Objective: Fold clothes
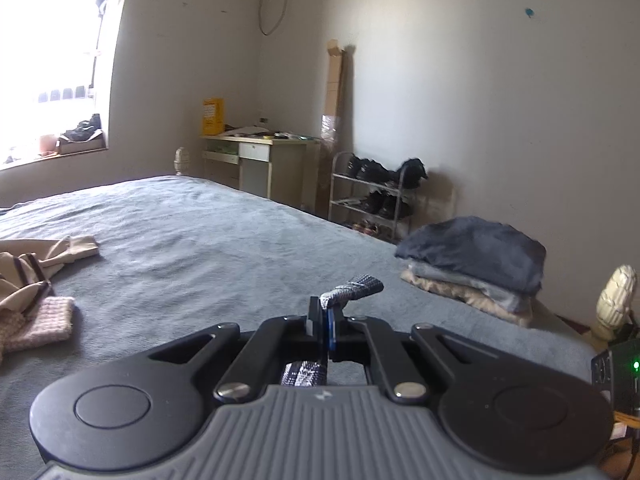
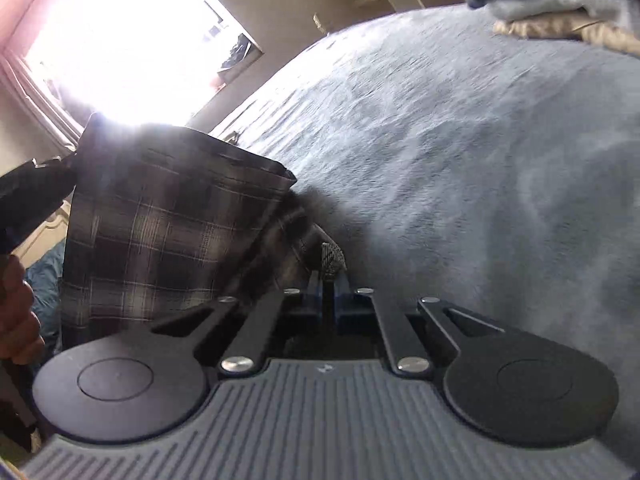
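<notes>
**Both grippers pinch a plaid garment above a grey bed**

The left gripper has its black jaws pressed together on a narrow strip of grey checked cloth. The strip pokes out past the tips, bent to the right, and a second bit of it shows behind the jaws, close to the ribbed grey housing.

The right gripper is likewise clamped, with a small tuft of the same woven check standing up between its blue-lined tips. To its left hangs the plaid garment: thin woven fabric in dark grey and black with fine pale lines, its top hem stretched fairly straight, the rest draping in soft vertical folds. At that view's left edge, the upper corner of the garment meets a dark, blurred device, and part of a hand shows below it.

The bed is covered by a blue-grey blanket with a short, fuzzy nap and shallow ripples. At its far right corner sits a stack of folded clothes: a dark navy piece on top, pale grey in the middle, tan at the bottom, all soft-edged slabs. Along the bed's left edge lies a beige garment with dark stripes, loosely crumpled, and touching it, a pink ribbed knit cuff.

Beyond the bed stand a pale wooden desk and a metal wire shoe rack against the wall.
</notes>
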Available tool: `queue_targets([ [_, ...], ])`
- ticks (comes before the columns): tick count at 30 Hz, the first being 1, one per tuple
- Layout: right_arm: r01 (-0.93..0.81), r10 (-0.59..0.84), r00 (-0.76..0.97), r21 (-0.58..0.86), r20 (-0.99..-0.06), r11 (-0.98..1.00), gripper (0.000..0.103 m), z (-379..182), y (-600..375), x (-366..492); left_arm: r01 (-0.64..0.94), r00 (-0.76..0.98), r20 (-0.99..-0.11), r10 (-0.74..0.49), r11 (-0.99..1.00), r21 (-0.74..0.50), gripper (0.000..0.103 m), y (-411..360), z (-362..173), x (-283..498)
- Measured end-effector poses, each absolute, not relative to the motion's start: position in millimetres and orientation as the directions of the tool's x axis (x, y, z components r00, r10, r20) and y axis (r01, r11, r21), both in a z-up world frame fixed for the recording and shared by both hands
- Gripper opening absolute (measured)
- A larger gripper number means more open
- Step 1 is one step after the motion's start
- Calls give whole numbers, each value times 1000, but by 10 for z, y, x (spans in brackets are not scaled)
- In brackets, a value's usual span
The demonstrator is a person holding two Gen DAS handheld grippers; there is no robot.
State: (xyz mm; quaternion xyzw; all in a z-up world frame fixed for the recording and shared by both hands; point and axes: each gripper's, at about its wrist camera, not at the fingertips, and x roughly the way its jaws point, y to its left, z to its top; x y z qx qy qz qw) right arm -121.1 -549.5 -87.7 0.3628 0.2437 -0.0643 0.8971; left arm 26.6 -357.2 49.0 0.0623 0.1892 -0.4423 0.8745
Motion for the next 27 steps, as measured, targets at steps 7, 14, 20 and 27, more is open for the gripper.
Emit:
queue_targets([
  [7,312,74,866,651,-494,692,3,-981,-5571,-1245,834,483,-433,-761,551,-37,3,-3787,317,150],
  [14,304,109,882,732,-458,610,4,-1095,-5641,-1345,875,392,-542,-743,484,-31,3,-4104,-124,-1],
  [20,268,141,923,860,-358,434,7,-1244,-5792,-1469,887,247,-632,-735,433,-157,20,-4254,-400,21],
  [27,258,137,938,907,-317,332,7,-1319,-5885,-1577,849,241,-592,-769,462,-256,36,-4000,-128,91],
])
